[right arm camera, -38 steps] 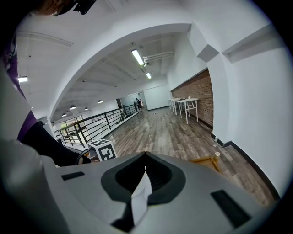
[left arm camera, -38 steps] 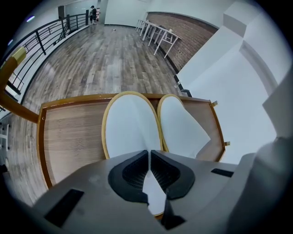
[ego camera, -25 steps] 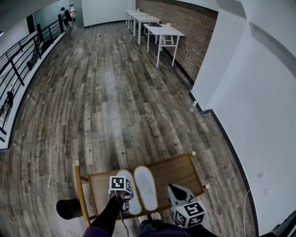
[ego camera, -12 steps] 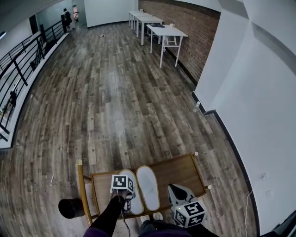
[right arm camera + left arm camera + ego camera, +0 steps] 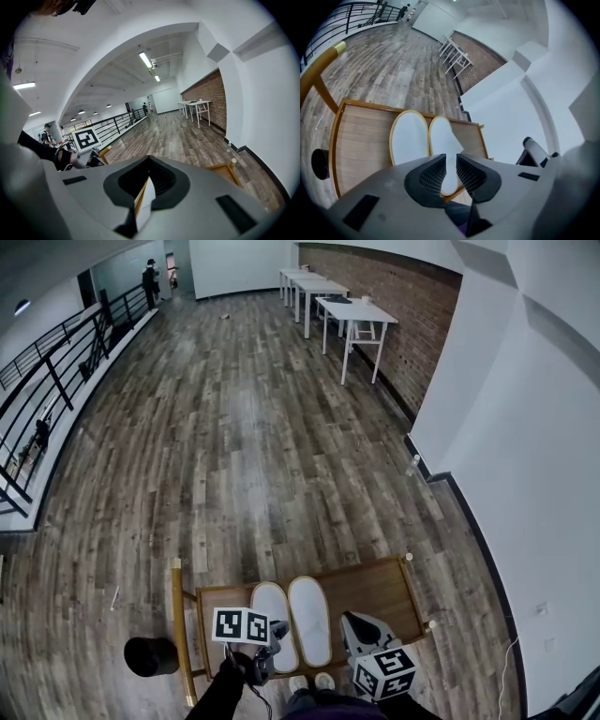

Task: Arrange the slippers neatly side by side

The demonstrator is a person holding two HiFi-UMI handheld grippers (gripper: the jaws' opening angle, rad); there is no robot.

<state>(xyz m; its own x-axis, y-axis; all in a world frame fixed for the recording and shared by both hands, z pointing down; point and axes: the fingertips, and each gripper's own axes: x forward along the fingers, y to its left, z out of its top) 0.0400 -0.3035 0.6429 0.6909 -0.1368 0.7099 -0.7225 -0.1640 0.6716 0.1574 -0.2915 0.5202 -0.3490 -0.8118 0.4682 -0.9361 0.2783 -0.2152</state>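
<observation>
Lying side by side on the wooden table, the two white slippers point their long axes straight away from the person. The left gripper hangs above their near ends, jaws narrowly apart and empty. The right gripper pinches a thin white strip.

Two white slippers on the wooden worktop, left of its middle: the left slipper and the right slipper lie lengthwise, just beside each other. The left gripper hangs over the near edge at the left slipper's near end. The right gripper is by the near right corner. A black round thing stands on the floor beyond the left edge.
</observation>
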